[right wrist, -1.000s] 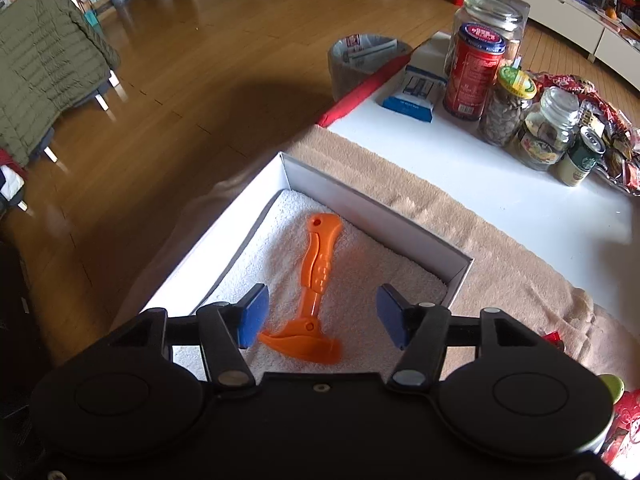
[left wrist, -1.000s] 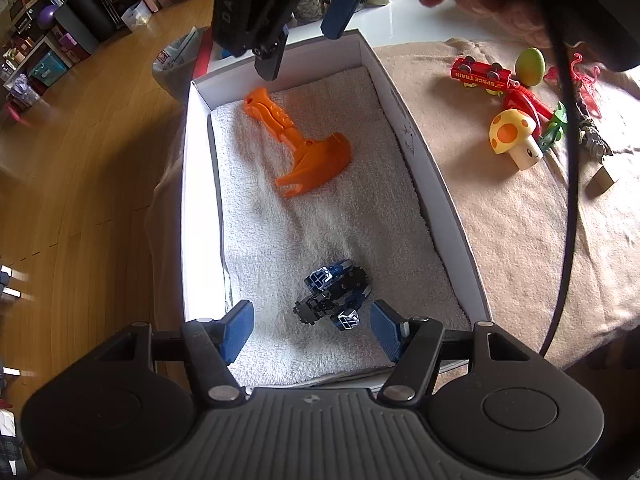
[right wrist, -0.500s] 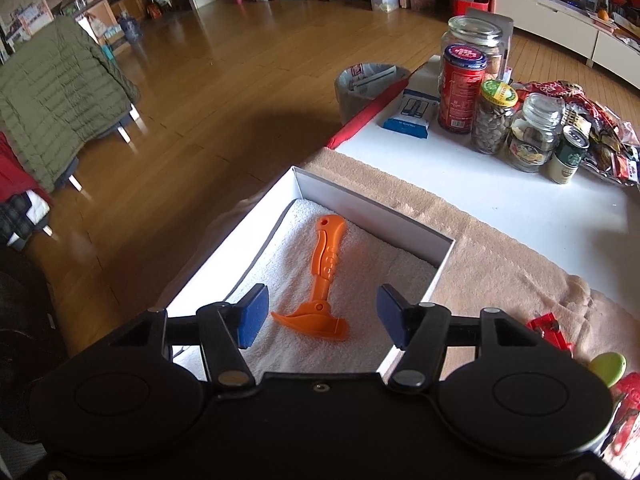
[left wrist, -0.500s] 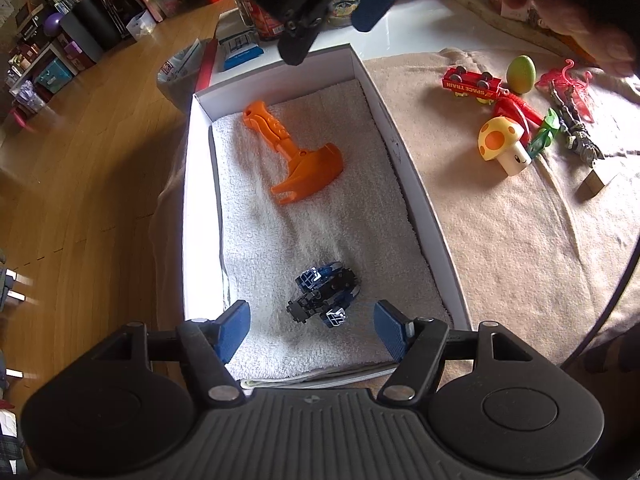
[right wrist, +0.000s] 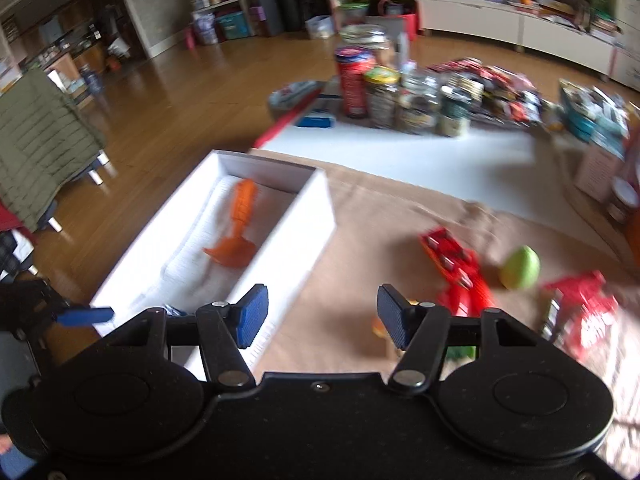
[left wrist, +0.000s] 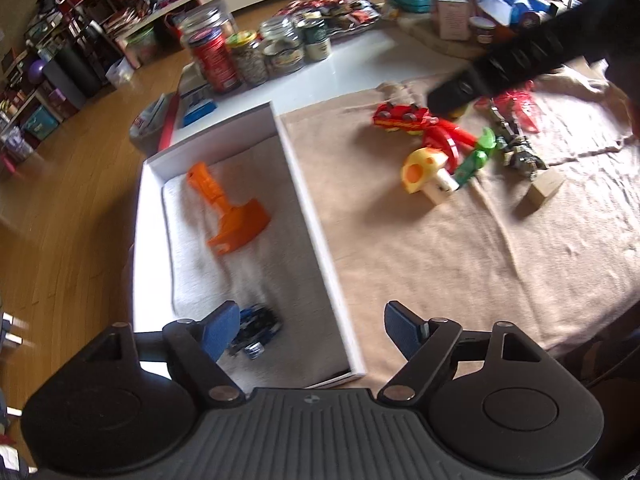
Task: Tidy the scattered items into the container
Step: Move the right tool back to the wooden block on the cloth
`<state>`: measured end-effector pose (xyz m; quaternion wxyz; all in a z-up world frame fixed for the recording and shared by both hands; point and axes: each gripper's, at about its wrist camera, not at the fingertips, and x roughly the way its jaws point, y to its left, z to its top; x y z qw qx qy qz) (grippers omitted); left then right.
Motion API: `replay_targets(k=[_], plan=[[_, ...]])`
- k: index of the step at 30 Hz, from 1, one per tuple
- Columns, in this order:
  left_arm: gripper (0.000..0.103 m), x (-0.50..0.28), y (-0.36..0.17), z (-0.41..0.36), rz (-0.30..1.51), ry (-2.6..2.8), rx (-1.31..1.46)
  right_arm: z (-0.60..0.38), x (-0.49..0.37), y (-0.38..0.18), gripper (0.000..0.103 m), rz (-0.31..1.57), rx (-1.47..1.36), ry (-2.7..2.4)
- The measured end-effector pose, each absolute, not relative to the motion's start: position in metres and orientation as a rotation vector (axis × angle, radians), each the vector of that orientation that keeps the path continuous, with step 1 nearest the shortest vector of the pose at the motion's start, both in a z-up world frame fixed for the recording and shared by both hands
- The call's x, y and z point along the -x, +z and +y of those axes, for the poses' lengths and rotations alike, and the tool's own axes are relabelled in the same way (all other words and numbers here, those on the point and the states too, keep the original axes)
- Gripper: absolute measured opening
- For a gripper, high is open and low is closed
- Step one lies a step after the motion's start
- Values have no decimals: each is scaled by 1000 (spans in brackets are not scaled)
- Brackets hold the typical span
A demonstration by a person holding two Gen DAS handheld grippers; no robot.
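Left gripper [left wrist: 308, 330] jaws, just widening, empty; white box [left wrist: 316, 216] holds two toys.

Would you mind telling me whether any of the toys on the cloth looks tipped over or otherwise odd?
Yes: the mushroom lies on its side on the cloth, cap toward the box. The red train looks overturned, wheels up. Nothing appears spilled or broken.
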<state>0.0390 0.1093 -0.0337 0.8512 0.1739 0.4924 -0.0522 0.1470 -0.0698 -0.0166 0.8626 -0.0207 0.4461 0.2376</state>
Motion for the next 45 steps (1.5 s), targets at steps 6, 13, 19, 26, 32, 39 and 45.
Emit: replay_targets(k=[6,13,19,26,32,39,45], plan=[[82,-42,-48,59,1014,-160,-378,-155,-126,-48,60,977,-62,349],[82,-54,-81,11,1015,-196,-395,-226,-111,-90,60,1046,-113,207],[83,-75,-112,-14,1020,-215,-409,-256,-111,-116,60,1080,-93,147],[83,-106,-147,-31,1026,-222,-440,-249,-133,-136,60,1095,-43,156],[83,-124,-161,-30,1073,-228,-410,-243,-161,-156,60,1110,-78,152],[86,-136,-161,-18,1087,-207,-362,-261,-189,-178,61,1163,-304,132],[86,-141,-158,-6,1094,-184,-335,-267,-182,-182,65,1248,-332,110]])
